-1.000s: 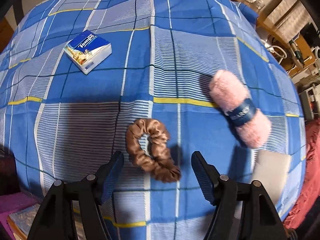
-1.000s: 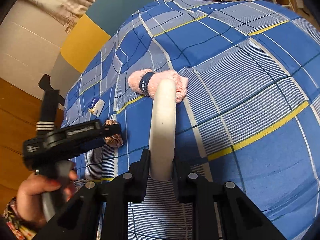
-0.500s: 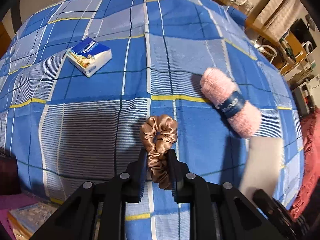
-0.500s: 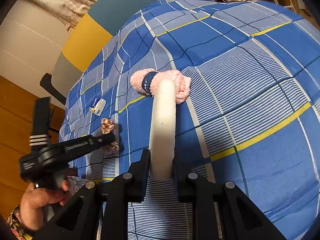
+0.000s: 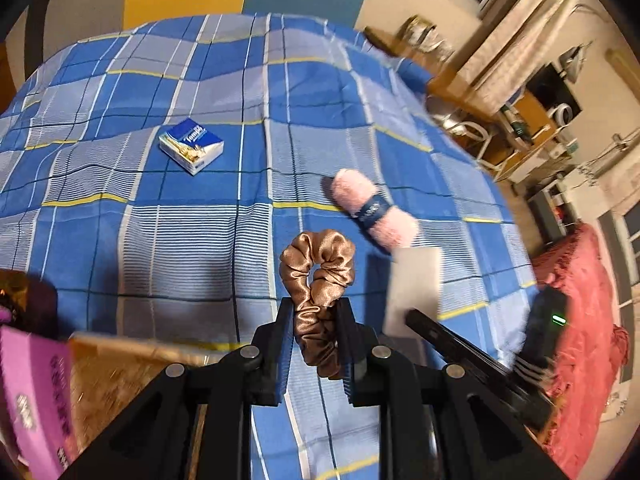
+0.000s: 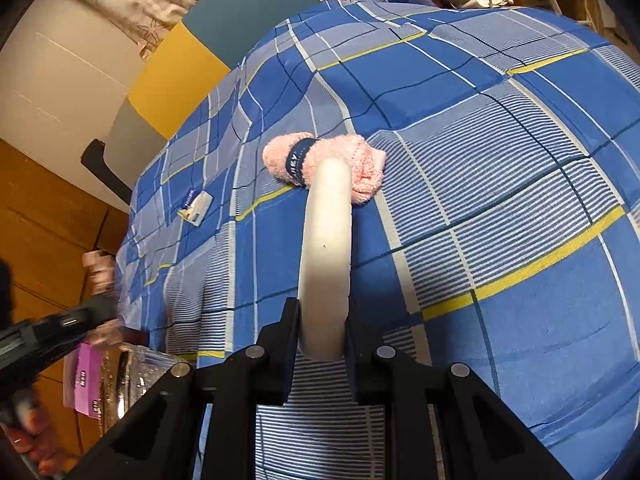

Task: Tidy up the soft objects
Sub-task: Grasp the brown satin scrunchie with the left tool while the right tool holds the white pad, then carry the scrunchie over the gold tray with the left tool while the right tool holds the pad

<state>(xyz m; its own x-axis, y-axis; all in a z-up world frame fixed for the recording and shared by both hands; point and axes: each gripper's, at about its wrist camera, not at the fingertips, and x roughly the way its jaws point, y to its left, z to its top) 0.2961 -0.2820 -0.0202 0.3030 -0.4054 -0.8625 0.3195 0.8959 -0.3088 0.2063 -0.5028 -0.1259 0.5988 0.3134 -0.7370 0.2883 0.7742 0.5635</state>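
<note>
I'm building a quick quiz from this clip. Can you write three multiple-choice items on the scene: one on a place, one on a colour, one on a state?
1. Where does the tissue pack lie?
A. on the checked bedcover
B. on the pink towel roll
C. in the right gripper

2. What colour is the scrunchie?
A. blue
B. brown
C. white

3. What is the left gripper doing?
A. open above the bed
B. shut on the scrunchie
C. shut on the tissue pack

Answers:
1 A, the pack rests flat on the cover, apart from the pink towel roll.
2 B, its satin folds are shiny brown.
3 B, both fingers press the scrunchie's lower part.
</note>
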